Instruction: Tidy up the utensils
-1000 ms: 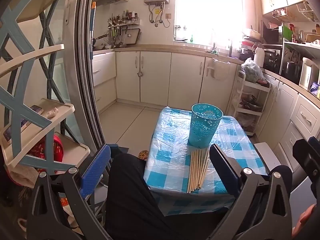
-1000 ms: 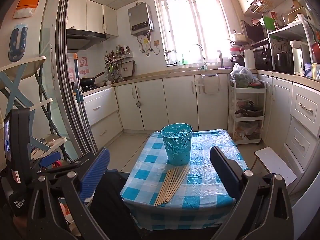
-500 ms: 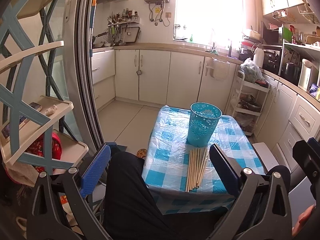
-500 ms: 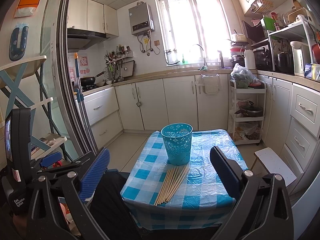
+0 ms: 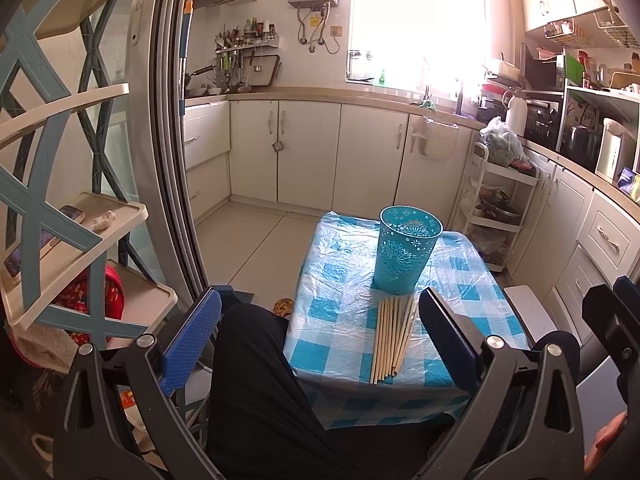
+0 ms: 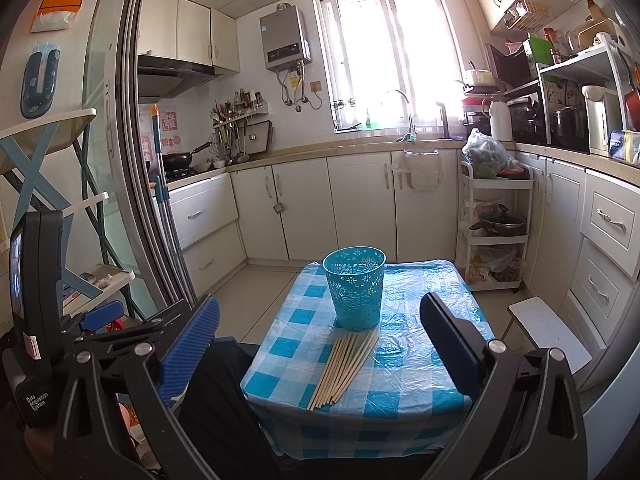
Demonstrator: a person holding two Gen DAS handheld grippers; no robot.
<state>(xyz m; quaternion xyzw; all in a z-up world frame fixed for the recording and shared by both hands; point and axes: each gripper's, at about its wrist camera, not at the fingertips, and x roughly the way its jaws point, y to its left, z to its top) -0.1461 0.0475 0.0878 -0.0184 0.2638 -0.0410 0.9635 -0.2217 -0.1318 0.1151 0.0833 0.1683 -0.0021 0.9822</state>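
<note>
Several wooden chopsticks lie side by side on a small table with a blue-and-white checked cloth. Just behind them stands an upright teal perforated holder, which looks empty. My left gripper hangs open, short of the table and above a person's dark trouser leg. Held near the table's front edge, my right gripper is open too, with nothing between its fingers. The chopsticks show in the gap between both pairs of fingers.
White kitchen cabinets run along the back and right walls. A white trolley stands right of the table, a low white stool nearer. A blue-framed shelf rack and a sliding door frame stand left.
The left wrist view has shifted slightly, so the table and holder sit a little lower and farther left. The right gripper has barely moved. Both stay open.
</note>
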